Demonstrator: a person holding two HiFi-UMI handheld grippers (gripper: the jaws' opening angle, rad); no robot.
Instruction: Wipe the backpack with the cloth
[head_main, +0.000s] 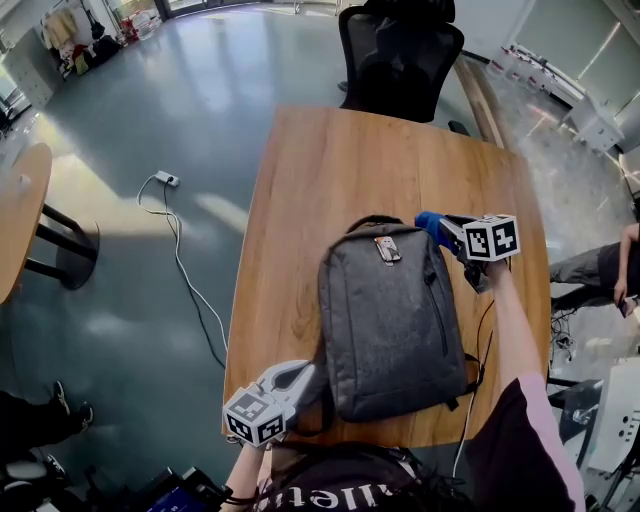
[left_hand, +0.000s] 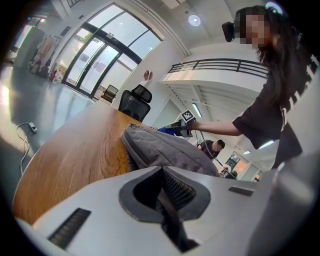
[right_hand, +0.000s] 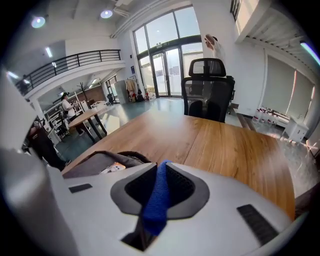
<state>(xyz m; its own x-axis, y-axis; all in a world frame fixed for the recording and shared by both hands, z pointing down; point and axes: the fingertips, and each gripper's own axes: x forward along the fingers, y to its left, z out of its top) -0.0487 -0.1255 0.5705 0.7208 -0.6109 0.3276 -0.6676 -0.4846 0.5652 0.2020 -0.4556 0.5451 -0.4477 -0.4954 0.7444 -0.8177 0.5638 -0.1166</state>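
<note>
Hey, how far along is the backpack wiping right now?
Done: the cloth is clamped in the right gripper, and the left gripper is shut on a dark strap of the backpack. In hand: the cloth is poised by its top corner. Left: wiping the grey front.

Glossy grey floor (head_main: 120, 110) fills the left of the frame, daylight pooling on it. A white power strip (head_main: 168, 180) lies there. Top centre, a black office chair (head_main: 400, 60) faces the wooden table (head_main: 330, 180). Tall windows (right_hand: 165, 50) glow beyond.
</note>
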